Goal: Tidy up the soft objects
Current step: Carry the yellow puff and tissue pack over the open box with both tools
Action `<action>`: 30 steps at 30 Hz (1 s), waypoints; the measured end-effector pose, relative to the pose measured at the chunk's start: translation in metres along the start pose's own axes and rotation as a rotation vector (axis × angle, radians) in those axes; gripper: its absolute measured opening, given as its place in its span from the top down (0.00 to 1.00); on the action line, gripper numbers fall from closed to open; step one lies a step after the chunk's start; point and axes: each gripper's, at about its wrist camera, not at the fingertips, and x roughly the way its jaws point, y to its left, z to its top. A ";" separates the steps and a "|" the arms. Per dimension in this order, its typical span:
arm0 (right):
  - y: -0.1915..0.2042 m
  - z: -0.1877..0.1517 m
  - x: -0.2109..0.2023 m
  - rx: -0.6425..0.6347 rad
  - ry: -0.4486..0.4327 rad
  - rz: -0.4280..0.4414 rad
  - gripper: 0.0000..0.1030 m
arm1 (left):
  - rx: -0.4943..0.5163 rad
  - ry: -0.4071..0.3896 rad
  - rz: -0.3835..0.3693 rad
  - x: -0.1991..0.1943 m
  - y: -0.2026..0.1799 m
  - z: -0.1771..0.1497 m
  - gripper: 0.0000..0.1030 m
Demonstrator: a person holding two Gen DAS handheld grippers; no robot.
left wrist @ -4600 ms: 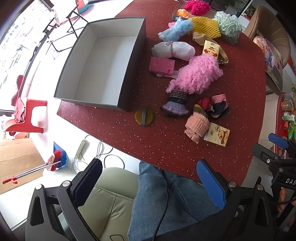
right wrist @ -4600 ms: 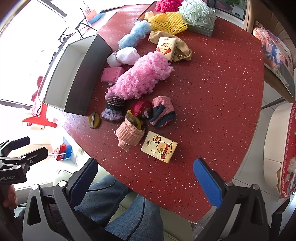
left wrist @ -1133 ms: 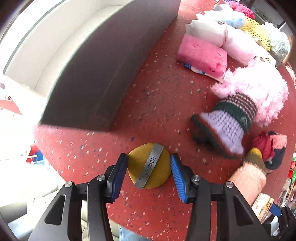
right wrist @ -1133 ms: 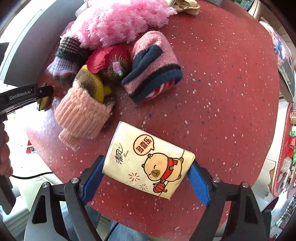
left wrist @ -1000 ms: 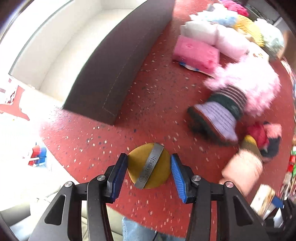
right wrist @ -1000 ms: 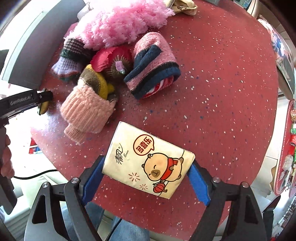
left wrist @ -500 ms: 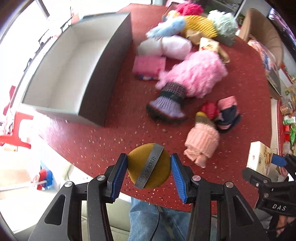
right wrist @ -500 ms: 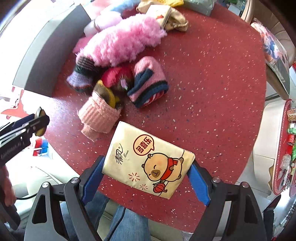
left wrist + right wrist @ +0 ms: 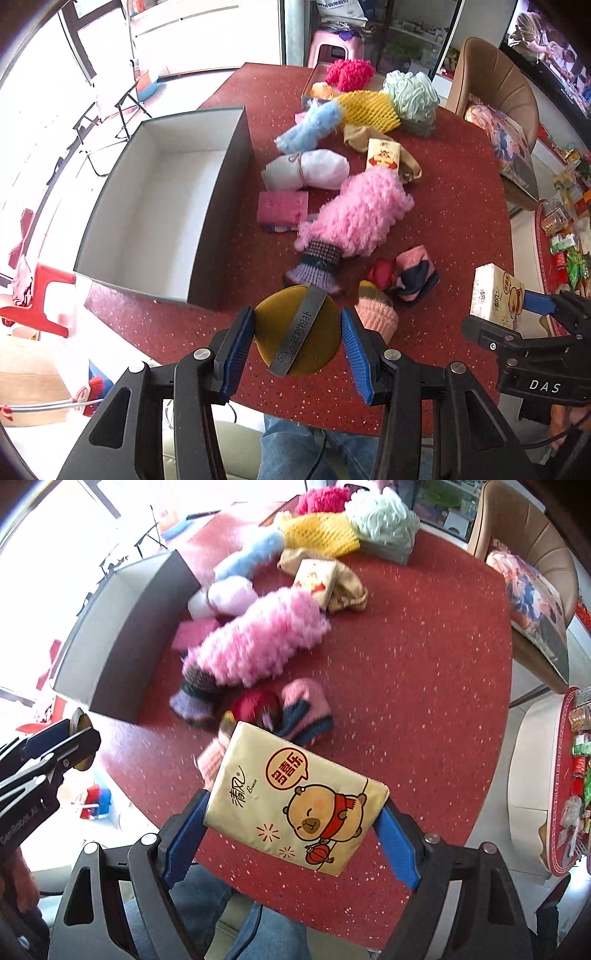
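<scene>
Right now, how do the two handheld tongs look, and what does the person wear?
Both tongs, left and right, have black skeletal frames with cut-out openings, silver bolts and ribbed blue pads. White lettering marks their bodies: "DAS" on the right, "GenRobot.AI" on the left. The person wears blue jeans.

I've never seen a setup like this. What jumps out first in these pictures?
Two handheld grippers, each gripping something above a red speckled table: the left gripper holds a round mustard-yellow puff between its blue fingers, and the right gripper clamps a tissue pack printed with a cartoon bear. Behind them, a fluffy pink bundle lies mid-table among other soft things, beside an empty grey box at the left.
</scene>
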 end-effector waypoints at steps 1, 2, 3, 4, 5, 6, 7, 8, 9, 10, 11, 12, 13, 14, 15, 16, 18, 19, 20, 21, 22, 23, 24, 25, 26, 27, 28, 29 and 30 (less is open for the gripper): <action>0.000 0.002 -0.005 0.003 -0.011 0.002 0.16 | 0.000 -0.006 -0.001 -0.002 0.001 0.003 0.52; 0.000 0.005 -0.006 0.006 -0.010 0.006 0.16 | 0.001 -0.014 0.000 -0.004 0.002 0.006 0.52; 0.002 0.008 -0.008 0.009 -0.013 0.009 0.16 | 0.002 -0.020 0.001 -0.005 0.003 0.008 0.52; 0.003 0.010 -0.009 0.011 -0.013 0.012 0.16 | 0.004 -0.027 0.001 -0.006 0.005 0.011 0.52; 0.003 0.014 -0.012 0.013 -0.017 0.014 0.16 | 0.005 -0.034 0.000 -0.007 0.007 0.014 0.52; 0.005 0.015 -0.014 0.013 -0.024 0.013 0.16 | 0.004 -0.039 -0.002 -0.009 0.010 0.017 0.52; 0.006 0.018 -0.016 0.014 -0.031 0.012 0.16 | 0.004 -0.043 -0.004 -0.009 0.012 0.019 0.52; 0.007 0.021 -0.019 0.017 -0.038 0.011 0.16 | 0.006 -0.047 -0.006 -0.010 0.015 0.021 0.52; 0.008 0.023 -0.020 0.019 -0.043 0.010 0.16 | 0.007 -0.050 -0.007 -0.010 0.018 0.023 0.52; 0.011 0.027 -0.022 0.023 -0.050 0.008 0.16 | 0.007 -0.052 -0.009 -0.009 0.023 0.025 0.52; 0.013 0.029 -0.022 0.025 -0.055 0.007 0.16 | 0.007 -0.054 -0.013 -0.009 0.028 0.028 0.52; 0.015 0.031 -0.023 0.028 -0.058 0.006 0.16 | 0.007 -0.055 -0.016 -0.008 0.033 0.030 0.52; 0.018 0.034 -0.024 0.033 -0.061 0.004 0.16 | 0.008 -0.056 -0.020 -0.006 0.039 0.032 0.52; 0.021 0.037 -0.023 0.037 -0.064 0.002 0.16 | 0.010 -0.055 -0.027 -0.005 0.046 0.036 0.52; 0.024 0.040 -0.023 0.041 -0.066 0.000 0.16 | 0.013 -0.053 -0.032 -0.003 0.052 0.038 0.52; 0.029 0.043 -0.022 0.046 -0.069 -0.002 0.16 | 0.017 -0.051 -0.036 -0.002 0.058 0.042 0.52; 0.037 0.048 -0.019 0.060 -0.076 -0.003 0.16 | 0.030 -0.050 -0.044 0.002 0.073 0.049 0.52; 0.043 0.052 -0.018 0.068 -0.079 -0.004 0.16 | 0.038 -0.051 -0.046 0.003 0.079 0.052 0.52; 0.048 0.055 -0.016 0.077 -0.081 -0.005 0.16 | 0.046 -0.053 -0.049 0.004 0.086 0.055 0.52; 0.054 0.058 -0.015 0.085 -0.086 -0.005 0.16 | 0.051 -0.055 -0.052 0.006 0.093 0.058 0.52; 0.062 0.063 -0.014 0.095 -0.092 -0.007 0.16 | 0.055 -0.057 -0.054 0.007 0.101 0.062 0.52; 0.067 0.066 -0.013 0.101 -0.094 -0.008 0.16 | 0.055 -0.060 -0.056 0.009 0.108 0.064 0.52; 0.074 0.070 -0.013 0.107 -0.096 -0.009 0.16 | 0.050 -0.065 -0.058 0.010 0.117 0.068 0.52; 0.084 0.075 -0.011 0.116 -0.098 -0.009 0.16 | 0.046 -0.070 -0.061 0.011 0.124 0.070 0.52; 0.089 0.078 -0.009 0.118 -0.100 -0.009 0.16 | 0.042 -0.073 -0.062 0.012 0.132 0.073 0.52; 0.097 0.082 -0.008 0.118 -0.101 -0.010 0.16 | 0.037 -0.075 -0.058 0.014 0.140 0.076 0.52; 0.109 0.088 -0.007 0.114 -0.106 -0.011 0.16 | 0.033 -0.079 -0.055 0.015 0.146 0.078 0.52; 0.117 0.092 -0.006 0.110 -0.110 -0.011 0.16 | 0.027 -0.086 -0.052 0.016 0.154 0.080 0.52; 0.124 0.095 -0.006 0.105 -0.112 -0.011 0.16 | 0.020 -0.092 -0.051 0.016 0.160 0.082 0.52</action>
